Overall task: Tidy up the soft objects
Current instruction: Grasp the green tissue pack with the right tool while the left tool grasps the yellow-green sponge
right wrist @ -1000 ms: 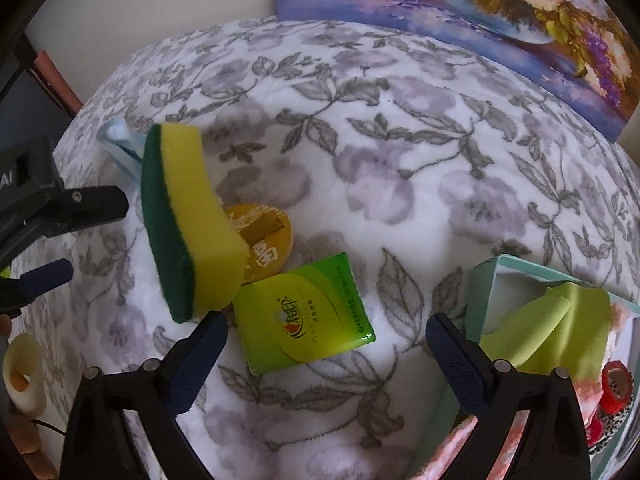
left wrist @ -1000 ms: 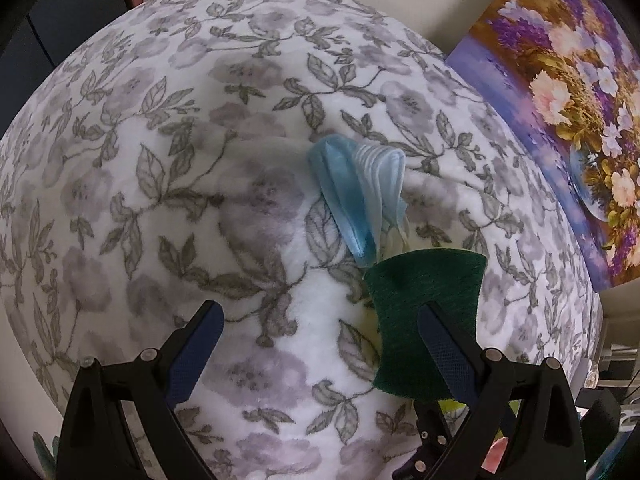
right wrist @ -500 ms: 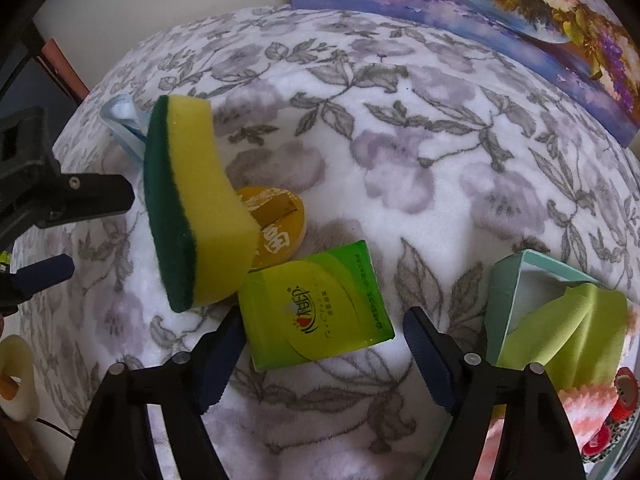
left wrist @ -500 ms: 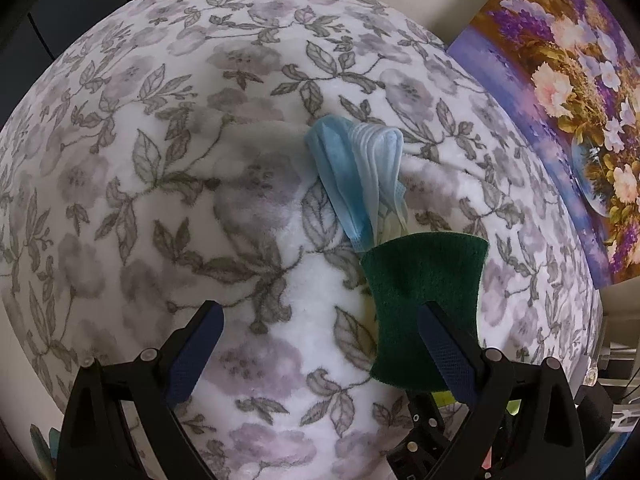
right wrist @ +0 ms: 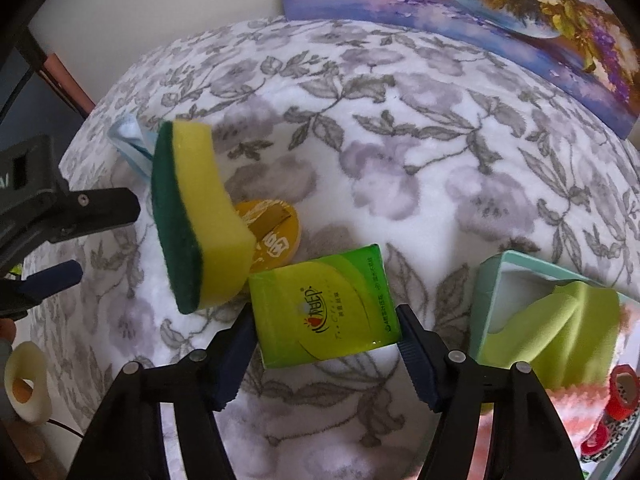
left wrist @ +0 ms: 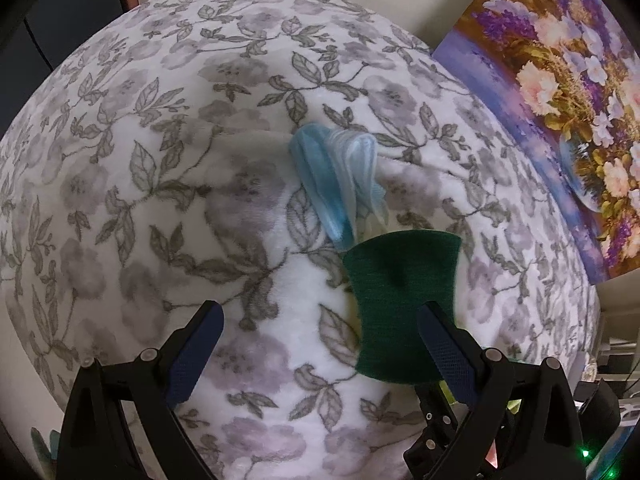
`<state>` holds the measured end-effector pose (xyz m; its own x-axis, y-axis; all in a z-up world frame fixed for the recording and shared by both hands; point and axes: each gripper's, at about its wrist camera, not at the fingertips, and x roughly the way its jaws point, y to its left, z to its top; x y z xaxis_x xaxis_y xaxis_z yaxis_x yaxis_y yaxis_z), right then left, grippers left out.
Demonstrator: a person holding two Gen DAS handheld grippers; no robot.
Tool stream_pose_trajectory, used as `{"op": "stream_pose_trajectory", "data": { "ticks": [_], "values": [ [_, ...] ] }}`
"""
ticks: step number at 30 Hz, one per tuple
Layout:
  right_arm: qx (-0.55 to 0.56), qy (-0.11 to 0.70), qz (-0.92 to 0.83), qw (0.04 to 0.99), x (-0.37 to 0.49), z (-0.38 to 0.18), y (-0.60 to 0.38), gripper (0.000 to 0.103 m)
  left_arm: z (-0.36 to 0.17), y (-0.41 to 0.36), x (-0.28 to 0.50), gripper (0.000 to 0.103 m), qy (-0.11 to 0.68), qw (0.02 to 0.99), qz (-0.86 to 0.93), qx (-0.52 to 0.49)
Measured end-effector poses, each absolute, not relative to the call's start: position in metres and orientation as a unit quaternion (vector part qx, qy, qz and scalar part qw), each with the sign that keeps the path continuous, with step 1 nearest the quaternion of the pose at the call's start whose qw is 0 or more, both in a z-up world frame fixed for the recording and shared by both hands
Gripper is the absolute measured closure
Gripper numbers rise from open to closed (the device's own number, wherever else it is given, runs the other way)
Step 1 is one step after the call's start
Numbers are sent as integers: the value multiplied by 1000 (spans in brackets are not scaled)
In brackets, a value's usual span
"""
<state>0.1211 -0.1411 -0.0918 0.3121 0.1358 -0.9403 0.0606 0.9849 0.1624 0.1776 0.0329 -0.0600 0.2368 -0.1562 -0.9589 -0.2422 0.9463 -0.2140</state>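
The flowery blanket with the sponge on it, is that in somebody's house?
Probably a home, maybe a bedroom or living room: a plush floral blanket covers the surface, a flower painting leans against the wall, and a sponge lies there.

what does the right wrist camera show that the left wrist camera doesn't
Only the right wrist view shows the green tissue pack between the right gripper's closing jaws, an orange round item, and a teal box holding a lime cloth. Only the left wrist view shows the left gripper wide open over bare blanket. Both show the sponge, blue mask, floral blanket and painting.
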Motion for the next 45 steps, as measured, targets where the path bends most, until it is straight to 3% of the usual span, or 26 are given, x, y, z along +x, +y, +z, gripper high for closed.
{"op": "stream_pose_trajectory", "data": {
  "ticks": [19, 28, 36, 45],
  "values": [
    [124, 553, -6, 824, 112, -52, -189, 33, -79, -6, 178, 6, 618, 765, -51, -175],
    [137, 554, -10, 821, 110, -55, -199, 33, -88, -11, 175, 35, 624, 752, -73, -198],
    [141, 553, -14, 821, 108, -53, -202, 33, -78, -9, 172, 36, 615, 763, -64, -190],
    [151, 542, -19, 827, 102, -36, -212, 33, -31, -15, 165, 36, 578, 796, -66, -169]
  ]
}}
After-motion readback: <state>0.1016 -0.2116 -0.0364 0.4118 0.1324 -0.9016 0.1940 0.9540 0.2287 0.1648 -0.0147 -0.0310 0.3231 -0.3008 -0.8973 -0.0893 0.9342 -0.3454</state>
